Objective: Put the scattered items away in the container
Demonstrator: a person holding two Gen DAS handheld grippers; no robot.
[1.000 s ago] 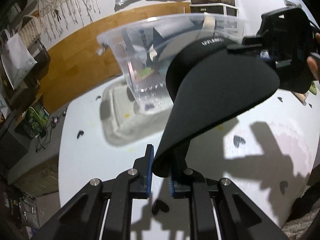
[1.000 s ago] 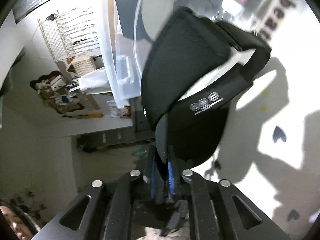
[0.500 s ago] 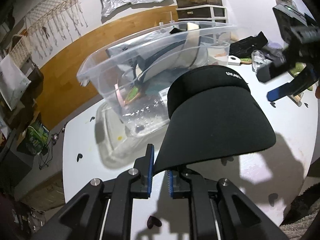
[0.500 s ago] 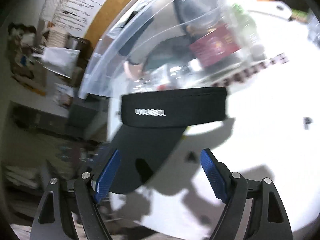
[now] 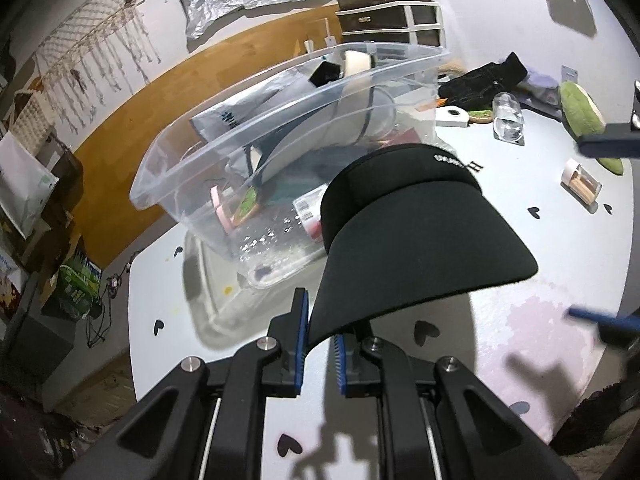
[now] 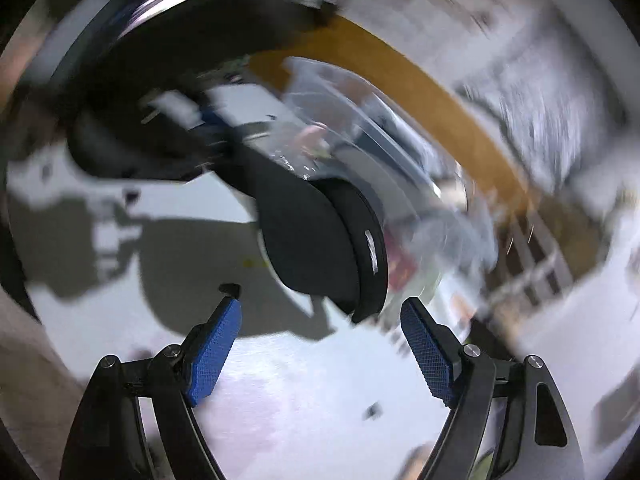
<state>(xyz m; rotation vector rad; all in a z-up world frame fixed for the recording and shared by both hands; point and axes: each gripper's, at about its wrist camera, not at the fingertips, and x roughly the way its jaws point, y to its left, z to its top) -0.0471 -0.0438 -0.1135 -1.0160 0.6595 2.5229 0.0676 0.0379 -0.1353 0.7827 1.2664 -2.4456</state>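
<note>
My left gripper (image 5: 320, 344) is shut on the brim edge of a black sun visor (image 5: 412, 236) and holds it above the white table, just in front of a clear plastic container (image 5: 240, 136) that holds several items. My right gripper (image 6: 320, 332) is open and empty; its view is blurred, with the visor (image 6: 312, 236) ahead of it and the container (image 6: 360, 128) behind. The right gripper's blue fingers (image 5: 608, 146) show at the right edge of the left wrist view.
Scattered on the table to the right are a clear glass jar (image 5: 507, 119), a small box (image 5: 580, 186), a green plush item (image 5: 582, 114), black cloth (image 5: 482, 80) and a white tag (image 5: 452, 117). The table edge (image 5: 132, 300) lies left.
The right gripper let go of the visor, opened and swung away to the right. The left gripper keeps the visor, now lower and further back from the container.
</note>
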